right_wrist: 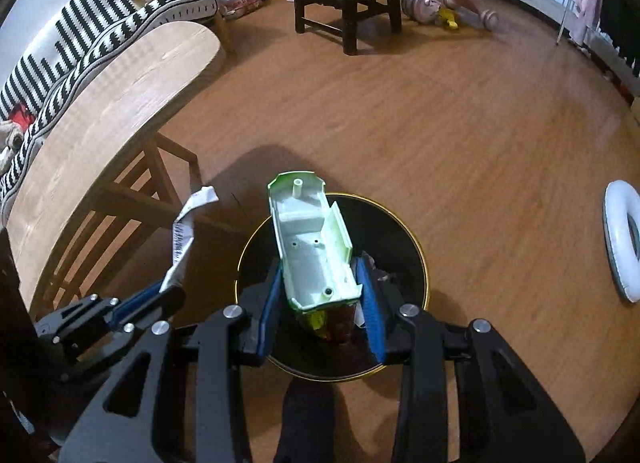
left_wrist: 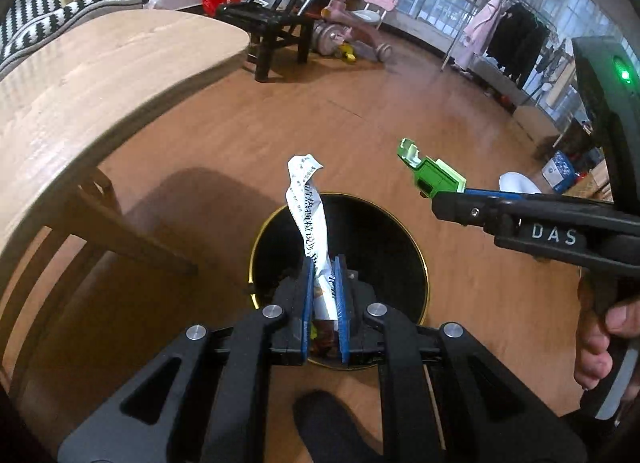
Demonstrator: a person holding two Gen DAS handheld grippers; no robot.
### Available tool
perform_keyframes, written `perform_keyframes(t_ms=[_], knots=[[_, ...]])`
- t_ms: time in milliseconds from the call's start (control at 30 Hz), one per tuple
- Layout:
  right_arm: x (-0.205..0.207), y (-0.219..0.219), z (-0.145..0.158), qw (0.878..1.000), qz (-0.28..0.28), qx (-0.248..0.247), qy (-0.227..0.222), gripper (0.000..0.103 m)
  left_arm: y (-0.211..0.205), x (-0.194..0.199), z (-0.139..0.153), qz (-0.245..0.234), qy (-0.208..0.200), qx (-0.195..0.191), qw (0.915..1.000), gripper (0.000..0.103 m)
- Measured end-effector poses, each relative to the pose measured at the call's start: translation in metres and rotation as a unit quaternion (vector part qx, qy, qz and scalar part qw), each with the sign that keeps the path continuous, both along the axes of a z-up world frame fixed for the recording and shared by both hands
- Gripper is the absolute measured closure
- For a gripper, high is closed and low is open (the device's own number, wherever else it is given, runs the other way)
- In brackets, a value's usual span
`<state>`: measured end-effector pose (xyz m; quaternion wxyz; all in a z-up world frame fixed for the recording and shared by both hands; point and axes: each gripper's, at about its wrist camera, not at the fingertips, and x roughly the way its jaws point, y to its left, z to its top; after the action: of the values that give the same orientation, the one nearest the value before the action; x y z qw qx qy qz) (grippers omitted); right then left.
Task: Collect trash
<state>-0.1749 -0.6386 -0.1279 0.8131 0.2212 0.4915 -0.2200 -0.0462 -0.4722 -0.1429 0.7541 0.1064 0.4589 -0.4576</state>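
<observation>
A black round bin with a gold rim [left_wrist: 420, 263] [right_wrist: 416, 247] stands on the wood floor below both grippers, with some trash inside. My left gripper [left_wrist: 324, 263] is shut on a twisted white printed wrapper [left_wrist: 308, 207], held above the bin; the wrapper also shows in the right wrist view [right_wrist: 184, 231]. My right gripper [right_wrist: 320, 275] is shut on a broken green plastic shell [right_wrist: 312, 239], also over the bin. The shell shows in the left wrist view [left_wrist: 432, 175] at the tip of the right gripper [left_wrist: 452, 195].
A round wooden table [left_wrist: 100, 75] [right_wrist: 108, 103] stands left of the bin, a striped sofa [right_wrist: 80, 23] behind it. A black chair [left_wrist: 276, 19], pink ride-on toys [left_wrist: 352, 23] and a clothes rack [left_wrist: 512, 39] stand farther off. A white ring [right_wrist: 620, 239] lies on the floor at right.
</observation>
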Motion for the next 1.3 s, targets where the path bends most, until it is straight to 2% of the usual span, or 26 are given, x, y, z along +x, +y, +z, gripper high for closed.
perform_keyframes(t_ms=[400, 467, 500, 533, 567, 600, 633, 700, 867, 1000, 1167, 1233, 1300], knots=[[0.007, -0.007, -0.001, 1.000, -0.010, 0.000, 0.003, 0.066, -0.017, 0.004, -0.010, -0.013, 0.011, -0.004, 0.9999, 0.094], [0.008, -0.010, -0.003, 1.000, -0.016, 0.001, 0.007, 0.060, -0.019, 0.004, -0.013, -0.014, 0.008, 0.001, 0.9999, 0.093], [0.007, -0.010, -0.003, 1.000, -0.019, 0.001, 0.007, 0.051, -0.020, 0.006, -0.016, -0.015, 0.008, 0.004, 0.9999, 0.088], [0.007, -0.010, -0.003, 1.000, -0.022, 0.001, 0.005, 0.040, -0.021, 0.007, -0.017, -0.015, 0.009, 0.006, 0.9998, 0.071], [0.006, -0.010, -0.001, 1.000, -0.024, -0.001, 0.002, 0.036, -0.022, 0.007, -0.018, -0.014, 0.010, 0.006, 0.9998, 0.057], [0.005, -0.009, 0.000, 1.000, -0.027, -0.004, 0.000, 0.034, -0.021, 0.007, -0.018, -0.009, 0.006, 0.005, 0.9999, 0.037], [0.005, -0.009, 0.001, 1.000, -0.028, -0.005, -0.002, 0.034, -0.020, 0.006, -0.016, -0.005, 0.001, 0.002, 1.0000, 0.031], [0.006, -0.008, 0.005, 0.999, -0.031, -0.007, -0.009, 0.033, -0.019, 0.006, -0.014, -0.006, -0.002, 0.001, 1.0000, 0.030], [0.011, 0.002, 0.018, 0.999, -0.034, -0.021, -0.027, 0.022, -0.007, 0.006, -0.002, -0.008, -0.010, -0.009, 0.9999, 0.021], [0.021, 0.016, 0.036, 0.998, -0.026, -0.036, -0.053, 0.016, 0.018, 0.011, 0.016, 0.004, -0.037, -0.011, 0.9993, 0.016], [0.049, 0.061, 0.081, 0.991, 0.015, -0.056, -0.121, 0.011, 0.084, 0.029, 0.058, 0.061, -0.085, -0.014, 0.9944, 0.012], [0.063, 0.088, 0.097, 0.986, 0.043, -0.064, -0.145, 0.010, 0.124, 0.039, 0.080, 0.099, -0.106, -0.020, 0.9892, 0.010], [0.079, 0.120, 0.111, 0.981, 0.075, -0.068, -0.163, 0.008, 0.173, 0.051, 0.101, 0.150, -0.133, -0.019, 0.9795, 0.010]])
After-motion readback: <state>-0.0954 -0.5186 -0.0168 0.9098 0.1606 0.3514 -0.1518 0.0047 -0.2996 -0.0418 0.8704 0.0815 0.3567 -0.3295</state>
